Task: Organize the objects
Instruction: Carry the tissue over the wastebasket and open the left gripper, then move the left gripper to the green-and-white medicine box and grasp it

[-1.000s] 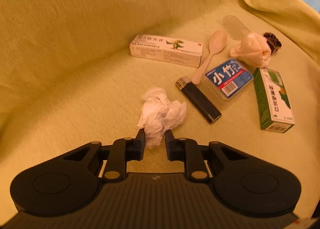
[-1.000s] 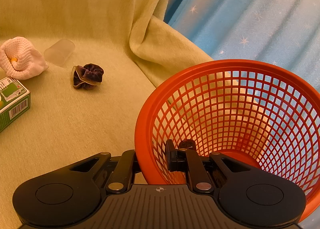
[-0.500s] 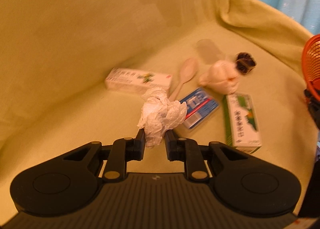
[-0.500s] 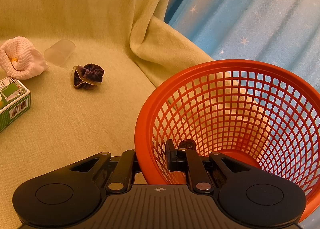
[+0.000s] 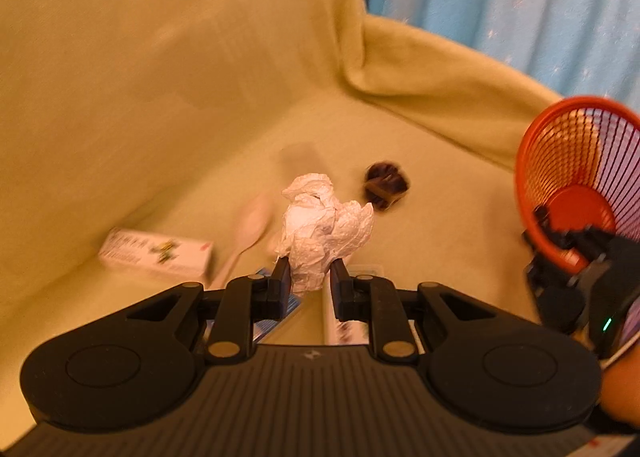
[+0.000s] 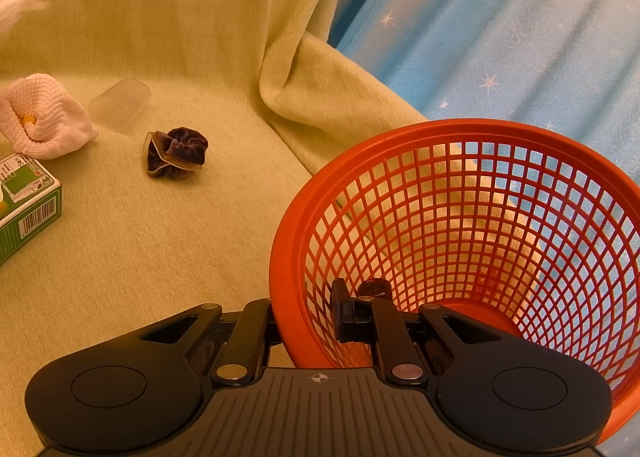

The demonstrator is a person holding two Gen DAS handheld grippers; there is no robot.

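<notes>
My left gripper (image 5: 306,283) clamps the crumpled tissue (image 5: 324,229) above the couch; my right gripper (image 6: 304,315) pinches the orange basket (image 6: 472,137) rim.

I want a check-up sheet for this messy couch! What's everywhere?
Surface: yellow-green blanket covering the seat and backrest.
Job's things: crumpled tissue lifted clear of the seat; orange basket tipped on its side, nothing seen inside.
Clutter: scrunchie, knitted pouch, clear cup, green box, white box, spoon.
Grippers: left gripper shut on the tissue; right gripper shut on the basket's rim.
Cables: nothing seen.
Surroundings: blue curtain with stars behind.
</notes>
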